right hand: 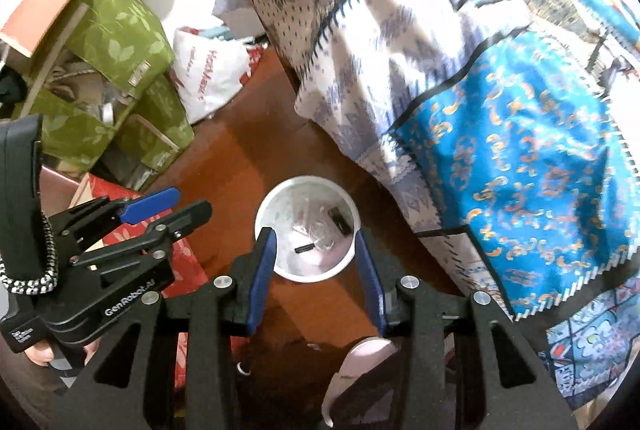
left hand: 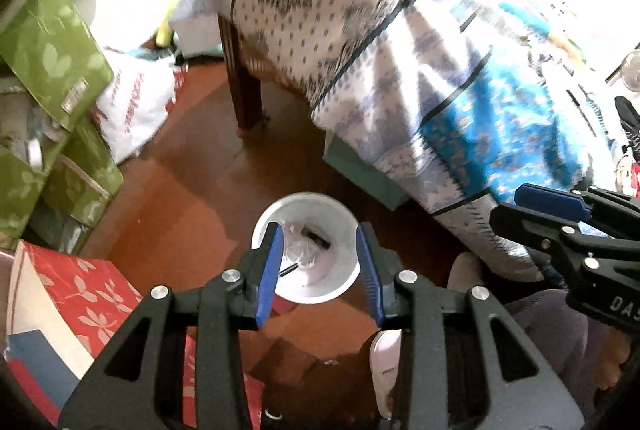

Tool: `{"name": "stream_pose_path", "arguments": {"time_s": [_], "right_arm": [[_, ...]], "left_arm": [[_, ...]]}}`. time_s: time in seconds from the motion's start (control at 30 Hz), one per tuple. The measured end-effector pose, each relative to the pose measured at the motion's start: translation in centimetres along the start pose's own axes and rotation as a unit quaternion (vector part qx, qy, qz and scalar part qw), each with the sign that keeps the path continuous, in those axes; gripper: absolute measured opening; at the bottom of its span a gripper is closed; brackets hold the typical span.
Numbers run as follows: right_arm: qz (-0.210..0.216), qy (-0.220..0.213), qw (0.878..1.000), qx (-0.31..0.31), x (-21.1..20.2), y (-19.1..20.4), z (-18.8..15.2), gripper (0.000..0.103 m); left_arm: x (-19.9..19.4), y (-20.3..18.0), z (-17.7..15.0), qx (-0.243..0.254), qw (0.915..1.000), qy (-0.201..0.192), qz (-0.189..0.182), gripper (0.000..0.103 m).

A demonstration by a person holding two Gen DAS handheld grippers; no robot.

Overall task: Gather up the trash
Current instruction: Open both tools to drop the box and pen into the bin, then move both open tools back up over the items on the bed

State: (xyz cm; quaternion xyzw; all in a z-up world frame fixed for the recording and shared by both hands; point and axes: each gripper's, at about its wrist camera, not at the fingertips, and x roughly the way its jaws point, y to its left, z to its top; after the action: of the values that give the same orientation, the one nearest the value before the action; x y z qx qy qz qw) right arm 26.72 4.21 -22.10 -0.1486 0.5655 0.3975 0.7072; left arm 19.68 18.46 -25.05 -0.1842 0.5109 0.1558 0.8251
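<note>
Trash dropped in the bin, both tools empty above it

The white bin (left hand: 306,246) stands on the wooden floor (left hand: 192,198) just beside the quilt-draped bed (left hand: 440,78), and it already holds crumpled clear wrapping (right hand: 316,226) and a couple of small dark scraps. The left tool (left hand: 318,262) and the right tool (right hand: 316,266) both hang over its mouth with their blue pads apart and nothing between them, so this drop looks finished. Boxes and a white shopping bag (left hand: 136,106) crowd the far side; whether more trash waits there I cannot tell.
</note>
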Motion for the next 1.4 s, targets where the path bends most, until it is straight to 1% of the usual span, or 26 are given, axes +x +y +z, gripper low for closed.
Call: {"name": "stream_pose_path", "arguments": {"time_s": [0.1,0.23,0.4,0.53,0.6,0.73,0.83,0.97,1.13,1.17,1.2,1.23,1.27,1.3,1.33,1.4], "right_arm": [[-0.004,-0.028,1.000,-0.005,-2.3,0.2,-0.5,0.037],[-0.011,-0.068,0.998,-0.011,-5.5,0.3,-1.4,0.037],[-0.027,-0.145,0.989,-0.016,-10.5,0.4,-2.9,0.037],[-0.047,-0.211,0.976,-0.019,-14.9,0.2,-4.5,0.037],[-0.054,-0.246,0.968,-0.013,-17.2,-0.2,-5.5,0.037],[-0.068,-0.304,0.950,0.002,-21.4,-1.2,-7.1,0.037],[-0.081,-0.332,0.940,0.012,-23.7,-2.0,-8.2,0.037],[-0.112,-0.365,0.923,0.035,-26.5,-3.8,-9.9,0.037],[-0.139,-0.386,0.911,0.052,-28.8,-5.8,-11.4,0.037],[-0.145,-0.389,0.908,0.056,-29.2,-6.2,-11.6,0.037],[-0.149,-0.391,0.907,0.058,-29.5,-6.5,-11.8,0.040],[-0.156,-0.393,0.904,0.063,-29.9,-7.0,-12.0,0.045],[-0.161,-0.395,0.902,0.066,-30.2,-7.4,-12.2,0.059],[-0.166,-0.400,0.899,0.070,-30.6,-8.0,-12.5,0.071],[-0.171,-0.406,0.895,0.074,-30.9,-8.5,-12.7,0.074],[-0.191,-0.418,0.884,0.085,-31.6,-9.5,-13.2,0.077]], "left_arm": [[-3.0,-1.0,0.0,0.009,0.9995,-0.031,0.002,0.037],[-6.8,-2.2,0.0,0.014,0.9970,-0.076,-0.004,0.037],[-11.9,-4.6,-0.1,0.030,0.9903,-0.135,-0.014,0.037],[-15.4,-6.9,-0.3,0.042,0.9838,-0.173,-0.022,0.037],[-17.0,-8.1,-0.3,0.048,0.9802,-0.189,-0.032,0.037],[-19.7,-10.5,-0.4,0.061,0.9725,-0.218,-0.055,0.037],[-21.4,-12.6,-0.4,0.078,0.9658,-0.238,-0.067,0.037],[-22.8,-15.1,-0.2,0.096,0.9590,-0.253,-0.084,0.037],[-23.5,-17.9,0.3,0.114,0.9536,-0.259,-0.102,0.037],[-23.6,-18.5,0.5,0.118,0.9525,-0.260,-0.105,0.038],[-23.7,-19.2,0.7,0.121,0.9515,-0.264,-0.102,0.042],[-23.7,-19.8,0.9,0.123,0.9507,-0.267,-0.098,0.057],[-23.8,-20.5,1.1,0.125,0.9493,-0.273,-0.093,0.072],[-23.8,-21.0,1.2,0.126,0.9470,-0.281,-0.092,0.076],[-23.8,-21.5,1.4,0.128,0.9450,-0.286,-0.093,0.082],[-23.6,-22.9,1.9,0.139,0.9425,-0.288,-0.099,0.083]]}}
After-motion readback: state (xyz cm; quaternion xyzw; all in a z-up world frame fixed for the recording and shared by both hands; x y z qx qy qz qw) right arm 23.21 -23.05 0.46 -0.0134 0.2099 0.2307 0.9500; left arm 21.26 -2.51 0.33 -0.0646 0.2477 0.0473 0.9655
